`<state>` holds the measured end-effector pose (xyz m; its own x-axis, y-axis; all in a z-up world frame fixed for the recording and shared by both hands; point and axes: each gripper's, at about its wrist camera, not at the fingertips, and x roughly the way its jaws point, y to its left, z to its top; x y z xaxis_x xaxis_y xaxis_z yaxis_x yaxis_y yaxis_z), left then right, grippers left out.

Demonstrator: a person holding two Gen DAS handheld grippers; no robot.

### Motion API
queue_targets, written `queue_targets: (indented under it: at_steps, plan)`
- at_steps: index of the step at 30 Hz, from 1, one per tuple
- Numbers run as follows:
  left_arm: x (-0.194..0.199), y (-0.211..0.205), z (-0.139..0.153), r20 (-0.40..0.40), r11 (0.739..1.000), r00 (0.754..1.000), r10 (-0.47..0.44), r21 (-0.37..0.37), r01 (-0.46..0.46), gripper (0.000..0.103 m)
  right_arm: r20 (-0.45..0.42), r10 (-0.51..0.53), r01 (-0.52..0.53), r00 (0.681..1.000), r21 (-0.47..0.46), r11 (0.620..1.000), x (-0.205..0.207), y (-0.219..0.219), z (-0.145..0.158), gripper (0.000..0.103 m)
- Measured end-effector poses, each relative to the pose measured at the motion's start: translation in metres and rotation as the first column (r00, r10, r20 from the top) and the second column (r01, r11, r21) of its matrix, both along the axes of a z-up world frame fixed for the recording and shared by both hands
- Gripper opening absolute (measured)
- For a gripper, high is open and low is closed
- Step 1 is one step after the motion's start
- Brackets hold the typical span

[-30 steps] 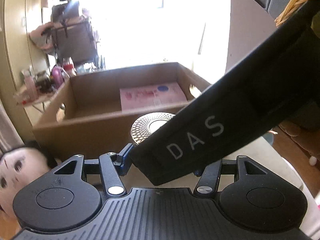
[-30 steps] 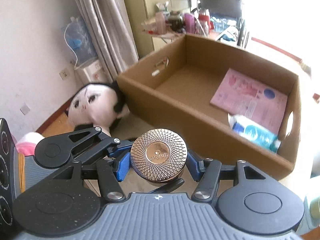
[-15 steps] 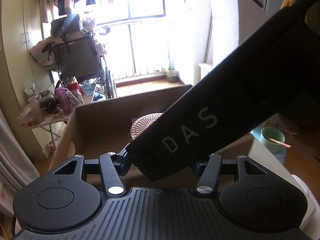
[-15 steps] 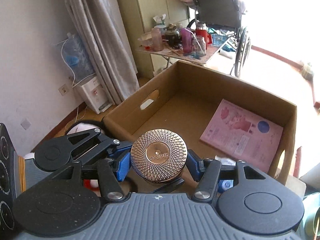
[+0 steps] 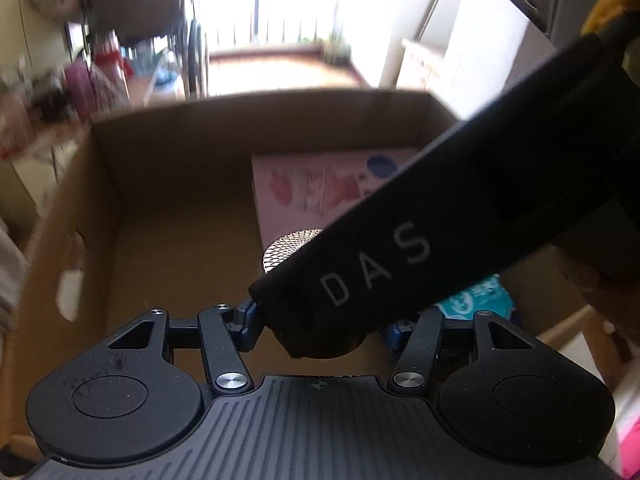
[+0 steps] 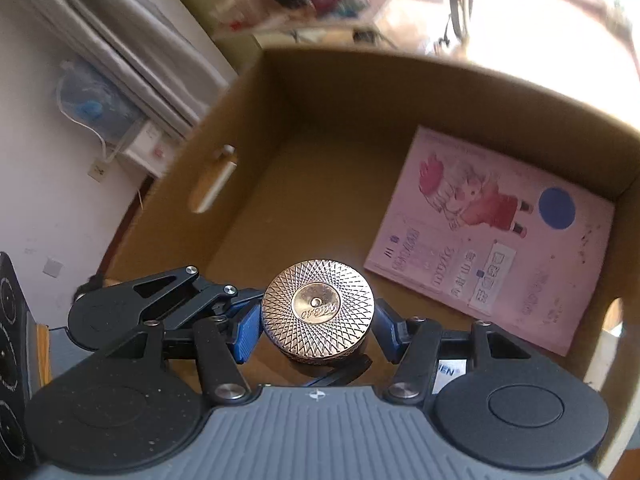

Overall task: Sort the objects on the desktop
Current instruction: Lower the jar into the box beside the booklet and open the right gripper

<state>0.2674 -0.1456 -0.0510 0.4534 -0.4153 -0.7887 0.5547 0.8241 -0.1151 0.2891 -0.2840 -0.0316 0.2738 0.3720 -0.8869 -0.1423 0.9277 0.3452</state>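
My right gripper (image 6: 316,330) is shut on a round jar with a gold patterned lid (image 6: 318,310) and holds it over the inside of an open cardboard box (image 6: 256,120). My left gripper (image 5: 320,326) is shut on a long black case marked "DAS" (image 5: 440,232), also held over the box (image 5: 100,208). The gold lid (image 5: 288,246) shows just beyond the case in the left wrist view. A pink booklet (image 6: 492,240) lies flat on the box floor at the right, also seen in the left wrist view (image 5: 316,188).
A blue and white packet (image 5: 480,300) lies in the box's near right corner, mostly hidden. A black speaker (image 6: 12,352) stands at the left edge. A curtain (image 6: 128,52) and wall lie left of the box; a cluttered side table (image 5: 48,96) stands beyond it.
Both grippers have moved forward and tilted down over the box, so its floor now fills the views. The plush toy has dropped out of sight. Both grips are unchanged.
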Motion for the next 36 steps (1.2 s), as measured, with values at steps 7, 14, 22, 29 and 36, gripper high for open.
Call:
queue_targets:
  at_steps: [7, 14, 22, 29, 36]
  plan:
    - [0.026, 0.000, -0.021, -0.155, 1.000, 0.988, 0.014, 0.024, -0.011, 0.057, -0.090, -0.002, 0.003, 0.996, 0.017, 1.000, 0.021, -0.008, -0.033, 0.061]
    - [0.023, 0.014, -0.020, -0.177, 1.000, 0.984, 0.018, 0.001, -0.018, 0.066, -0.120, -0.008, 0.006, 0.993, -0.020, 1.000, 0.022, -0.008, -0.054, 0.061]
    - [0.012, 0.042, -0.002, -0.145, 0.998, 0.988, 0.058, -0.026, -0.063, 0.080, -0.050, 0.021, -0.027, 0.999, -0.111, 0.993, 0.012, 0.005, -0.052, 0.061]
    - [-0.017, 0.063, 0.025, -0.137, 0.993, 0.986, 0.097, -0.048, -0.104, 0.086, -0.005, 0.024, -0.025, 1.000, -0.130, 0.991, 0.001, 0.007, -0.053, 0.064]
    - [-0.037, 0.074, 0.048, -0.058, 0.980, 0.986, 0.157, -0.117, -0.163, 0.088, 0.025, -0.033, 0.035, 0.999, -0.093, 0.995, -0.014, -0.001, -0.044, 0.066]
